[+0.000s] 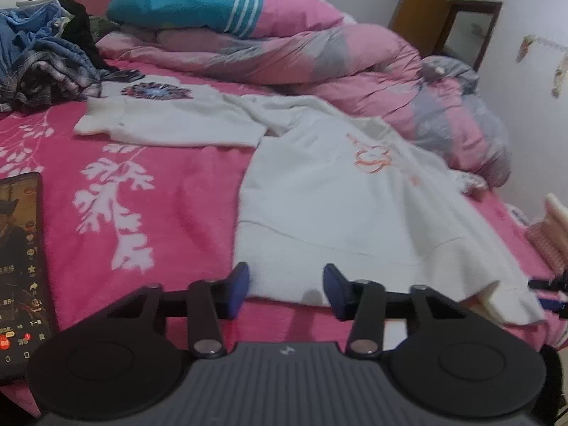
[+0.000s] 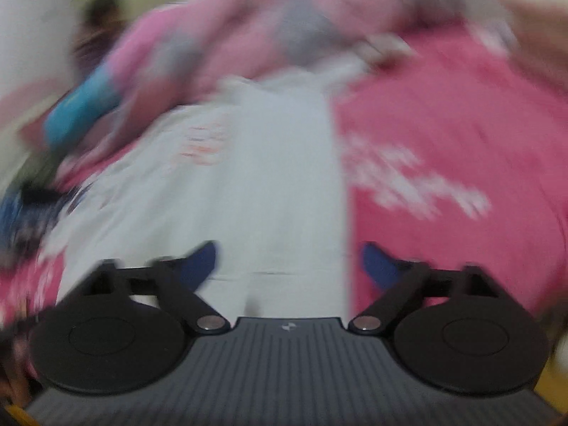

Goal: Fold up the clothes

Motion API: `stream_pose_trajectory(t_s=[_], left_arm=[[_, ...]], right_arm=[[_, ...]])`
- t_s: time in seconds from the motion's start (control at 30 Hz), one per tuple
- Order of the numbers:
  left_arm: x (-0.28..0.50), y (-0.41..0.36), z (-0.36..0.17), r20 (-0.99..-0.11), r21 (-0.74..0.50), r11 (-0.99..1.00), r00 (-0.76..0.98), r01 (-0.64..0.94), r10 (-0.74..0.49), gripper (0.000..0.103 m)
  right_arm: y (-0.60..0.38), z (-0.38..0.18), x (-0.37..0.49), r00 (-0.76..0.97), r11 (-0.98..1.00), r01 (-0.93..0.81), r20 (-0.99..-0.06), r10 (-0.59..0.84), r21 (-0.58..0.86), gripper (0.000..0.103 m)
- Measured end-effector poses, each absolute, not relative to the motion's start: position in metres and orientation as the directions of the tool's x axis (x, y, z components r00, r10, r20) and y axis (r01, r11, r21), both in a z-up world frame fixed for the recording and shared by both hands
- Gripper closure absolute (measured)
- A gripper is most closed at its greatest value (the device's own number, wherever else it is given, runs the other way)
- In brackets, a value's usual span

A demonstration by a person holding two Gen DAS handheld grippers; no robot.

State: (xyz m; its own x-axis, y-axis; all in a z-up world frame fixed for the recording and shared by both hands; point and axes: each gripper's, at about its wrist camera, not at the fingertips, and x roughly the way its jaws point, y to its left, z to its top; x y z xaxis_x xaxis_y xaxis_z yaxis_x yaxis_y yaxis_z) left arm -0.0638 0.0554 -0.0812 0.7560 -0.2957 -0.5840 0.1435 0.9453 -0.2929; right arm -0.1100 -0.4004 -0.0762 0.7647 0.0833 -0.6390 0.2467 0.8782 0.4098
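My left gripper (image 1: 285,289) jaws wide, holding nothing, at near hem of white fleece sweatshirt with orange print (image 1: 340,206), spread flat on pink floral bedsheet (image 1: 142,163). My right gripper (image 2: 289,266) wide too, view blurred. Step, I judge: hem grab. Beyond: white folded garment with dark print (image 1: 170,117).

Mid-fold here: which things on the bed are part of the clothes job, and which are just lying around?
Part of the job:
- white sweatshirt with orange print, spread flat
- folded white top with dark print
- heap of blue and plaid clothes
- left gripper and right gripper, jaws open

Lying about:
- phone, screen lit
- pink quilt
- wooden cabinet
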Motion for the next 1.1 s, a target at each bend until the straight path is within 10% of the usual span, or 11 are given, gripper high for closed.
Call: stream_pose_trajectory(t_s=[0.17,0.23,0.33,0.73,1.1], left_arm=[[-0.061,0.055,-0.082,-0.596,-0.274,0.955,0.759,0.117,-0.264,0.071],[-0.06,0.052,-0.082,-0.6,-0.252,0.961,0.76,0.117,-0.25,0.071],[-0.06,0.049,-0.08,-0.608,-0.23,0.966,0.758,0.117,-0.236,0.072],[-0.063,0.053,-0.076,-0.611,-0.239,0.963,0.752,0.123,-0.247,0.069],[-0.085,0.052,-0.066,-0.593,-0.269,0.948,0.746,0.169,-0.302,0.02]], right_arm=[[-0.412,-0.09,-0.111,0.749,0.886,0.251,-0.658,0.078,0.391,0.067],[-0.419,-0.086,-0.114,0.763,0.88,0.246,-0.641,0.082,0.406,0.095],[-0.43,-0.08,-0.119,0.784,0.871,0.238,-0.615,0.089,0.429,0.1],[-0.463,-0.08,-0.136,0.825,0.795,0.299,-0.562,0.063,0.528,0.092],[-0.436,-0.067,-0.154,0.848,0.77,0.28,-0.524,0.082,0.573,0.047]])
